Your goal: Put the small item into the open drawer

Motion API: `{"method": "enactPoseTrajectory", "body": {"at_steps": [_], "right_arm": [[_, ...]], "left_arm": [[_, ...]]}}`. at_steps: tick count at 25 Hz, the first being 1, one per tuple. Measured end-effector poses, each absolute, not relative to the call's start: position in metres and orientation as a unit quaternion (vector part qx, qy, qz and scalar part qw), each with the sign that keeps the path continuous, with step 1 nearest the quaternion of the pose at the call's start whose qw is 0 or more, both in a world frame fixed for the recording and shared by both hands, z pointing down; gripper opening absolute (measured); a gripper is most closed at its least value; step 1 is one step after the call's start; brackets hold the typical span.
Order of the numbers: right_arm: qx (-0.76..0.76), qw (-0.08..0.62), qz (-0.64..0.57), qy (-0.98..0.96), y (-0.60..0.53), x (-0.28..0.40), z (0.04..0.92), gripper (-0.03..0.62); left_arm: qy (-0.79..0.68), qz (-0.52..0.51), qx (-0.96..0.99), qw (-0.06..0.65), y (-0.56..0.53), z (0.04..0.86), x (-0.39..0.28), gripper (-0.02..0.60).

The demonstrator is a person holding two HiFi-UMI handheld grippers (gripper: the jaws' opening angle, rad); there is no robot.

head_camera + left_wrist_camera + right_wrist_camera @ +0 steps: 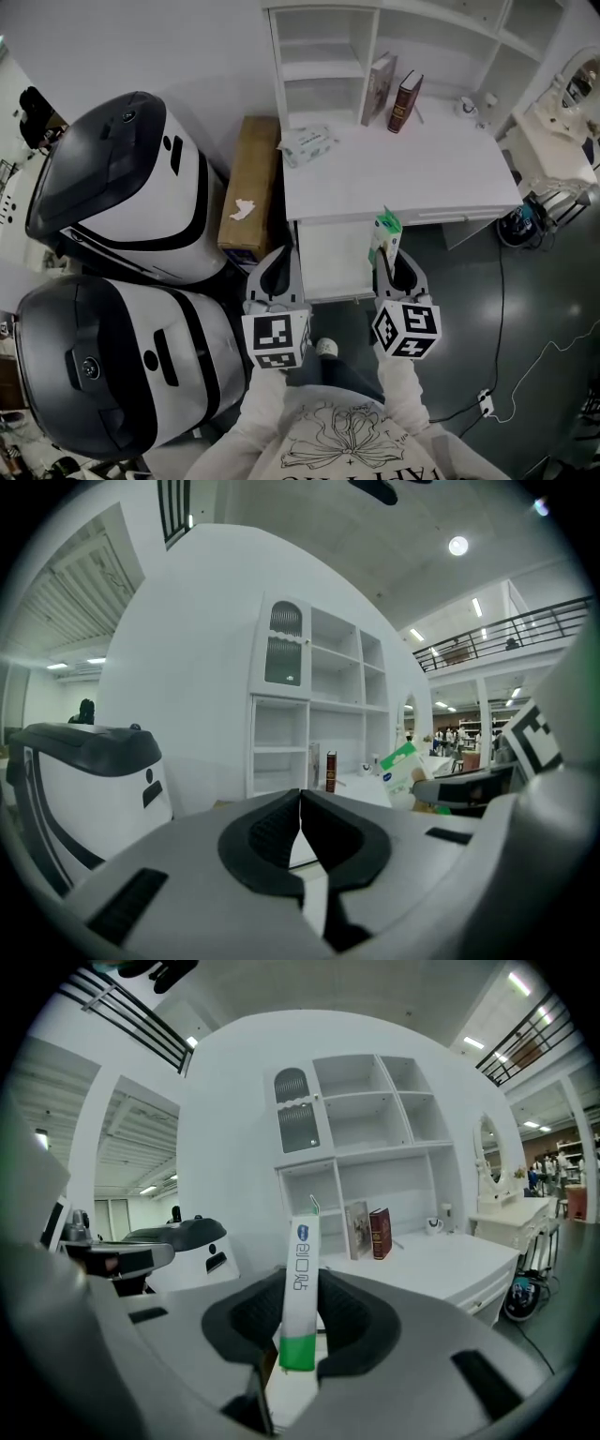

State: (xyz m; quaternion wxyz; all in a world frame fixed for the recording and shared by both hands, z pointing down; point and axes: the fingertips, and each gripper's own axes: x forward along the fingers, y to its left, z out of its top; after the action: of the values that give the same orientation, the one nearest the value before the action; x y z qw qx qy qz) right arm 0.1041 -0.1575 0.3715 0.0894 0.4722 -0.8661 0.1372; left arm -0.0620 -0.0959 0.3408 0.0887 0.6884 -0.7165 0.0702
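The right tongs [387, 251] [298, 1340] are clenched on a flat white packet [385, 229] [300, 1274] with a green lower end and a blue logo. It stands upright between the jaws, its top poking above them. The left tongs [277, 258] [301, 825] are pressed together with nothing between them.

Both arms, in pale sleeves [403, 375], reach forward side by side from the body, marker cubes facing up. The tongs point at the front edge of the white tabletop [403, 169]. The open drawer [328, 258] juts out under that edge's left end, between the two tongs. The packet hangs over the drawer's right side, near the tabletop's front edge.

Two books [392, 94] lean at the back edge, a mug [468, 106] near the back right corner, and a wipes pack [307, 142] at the left edge.
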Motion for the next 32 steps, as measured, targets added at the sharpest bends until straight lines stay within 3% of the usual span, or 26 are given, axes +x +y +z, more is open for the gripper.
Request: {"method": "enactPoseTrajectory", "body": {"at_steps": [32], "right_arm": [[0.489,0.224,0.237,-0.809,-0.259,0.052,0.526,0.095]], "left_arm": [[-0.662,0.127,0.715,0.186,-0.239,0.462,-0.121,0.005]]}}
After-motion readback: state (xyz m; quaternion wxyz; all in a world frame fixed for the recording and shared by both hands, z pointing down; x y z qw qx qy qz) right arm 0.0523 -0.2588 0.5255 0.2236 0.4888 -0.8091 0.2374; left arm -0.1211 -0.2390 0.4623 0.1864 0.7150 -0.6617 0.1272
